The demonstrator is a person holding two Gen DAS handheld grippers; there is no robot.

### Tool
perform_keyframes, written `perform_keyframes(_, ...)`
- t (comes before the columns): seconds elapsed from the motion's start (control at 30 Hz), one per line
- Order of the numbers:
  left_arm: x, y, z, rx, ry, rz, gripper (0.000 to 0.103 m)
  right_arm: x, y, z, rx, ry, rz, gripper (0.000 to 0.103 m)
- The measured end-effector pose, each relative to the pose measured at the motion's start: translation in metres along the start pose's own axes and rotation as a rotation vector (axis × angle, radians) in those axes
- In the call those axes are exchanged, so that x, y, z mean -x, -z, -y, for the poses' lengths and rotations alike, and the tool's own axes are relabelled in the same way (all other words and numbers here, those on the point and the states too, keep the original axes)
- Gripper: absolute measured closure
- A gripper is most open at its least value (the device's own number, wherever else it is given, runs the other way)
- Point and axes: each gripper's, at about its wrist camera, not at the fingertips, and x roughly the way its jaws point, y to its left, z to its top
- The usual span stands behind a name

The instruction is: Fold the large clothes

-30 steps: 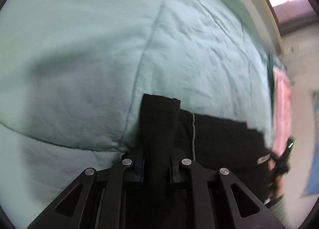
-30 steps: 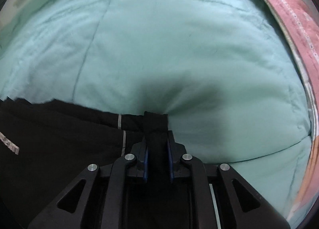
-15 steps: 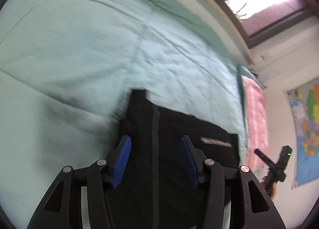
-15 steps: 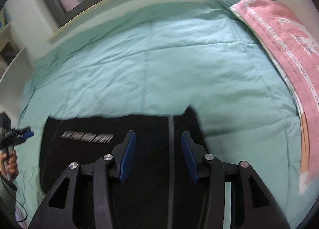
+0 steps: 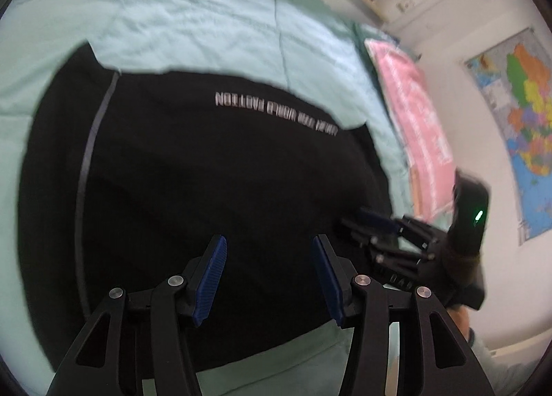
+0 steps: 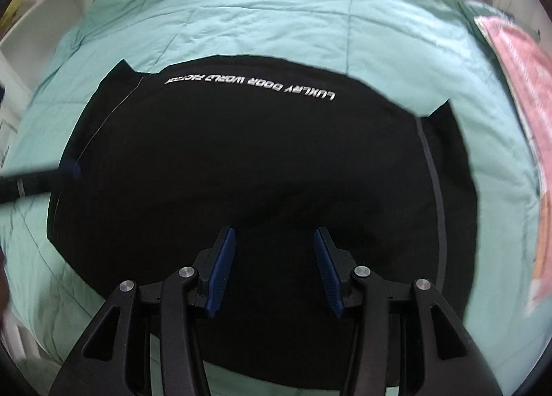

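- A black garment point(image 6: 258, 171) is lying folded on a mint-green quilted bed point(image 6: 258, 20), both claws having let go of the fabric they were pinching a second ago and lifted clear.
- The left claw point(image 5: 269, 278) is hanging with its blue ribbed pads parted and nothing between them, the garment spreading from 9 to 1 o'clock beyond it.
- The right claw point(image 6: 274, 271) is likewise standing apart and empty above the cloth's near half.
- The release suggests one fold is finished; a further fold or smoothing is probably coming next.
- The cloth is looking matte and soft, a rounded rectangle with grey side stripes and silver lettering point(image 6: 250, 83) along its far edge at 12 o'clock.
- A pink patterned blanket point(image 6: 517, 85) is lining the bed's edge at 2 o'clock.
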Motion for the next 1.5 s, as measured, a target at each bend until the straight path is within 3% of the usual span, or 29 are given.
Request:
perform_keyframes(0.07,-0.026,0.007,0.000,-0.027,-0.050,-0.040,0.050,-0.014,0.002,0.008,-0.048,-0.007,-0.001,0.044)
perform_keyframes(0.17,-0.063,0.011,-0.012,-0.036,-0.119,-0.100,0.050,-0.041,0.006,0.019,-0.112,-0.033,-0.036,0.040)
perform_keyframes(0.37,-0.081,0.011,-0.017,-0.049,-0.163,-0.096,0.050,-0.059,0.015,0.014,-0.096,0.020,0.003,0.038)
perform_keyframes(0.53,-0.046,-0.002,-0.007,0.007,-0.088,-0.088,0.050,-0.042,0.004,0.024,-0.129,-0.063,-0.064,0.037)
perform_keyframes(0.63,-0.021,-0.023,0.010,-0.039,-0.049,-0.007,0.048,-0.011,-0.018,0.034,-0.164,-0.137,0.021,0.037)
perform_keyframes(0.73,-0.022,-0.047,0.019,-0.062,-0.048,0.025,0.042,-0.007,-0.044,0.035,-0.152,-0.123,0.067,0.037)
perform_keyframes(0.8,-0.044,-0.057,0.018,-0.062,-0.116,-0.008,0.041,-0.029,-0.055,0.038,-0.150,-0.065,0.045,0.037)
perform_keyframes(0.9,-0.094,-0.053,0.001,-0.063,-0.240,-0.145,0.042,-0.074,-0.051,0.039,-0.159,-0.048,-0.053,0.037)
perform_keyframes(1.0,-0.102,-0.048,0.001,-0.076,-0.275,-0.147,0.042,-0.090,-0.043,0.033,-0.114,-0.016,-0.054,0.037)
perform_keyframes(1.1,-0.095,-0.051,0.005,-0.087,-0.233,-0.130,0.042,-0.082,-0.040,0.037,-0.143,-0.041,-0.043,0.037)
perform_keyframes(1.27,-0.041,-0.035,0.018,-0.142,-0.157,-0.095,0.041,-0.027,-0.022,0.045,-0.235,-0.189,0.011,0.036)
perform_keyframes(1.4,-0.012,0.002,0.031,-0.159,-0.079,-0.088,0.041,0.020,0.019,0.017,-0.105,-0.146,0.050,0.036)
perform_keyframes(1.5,-0.011,0.029,0.033,-0.172,-0.064,-0.112,0.041,0.028,0.044,0.008,-0.066,-0.122,0.026,0.036)
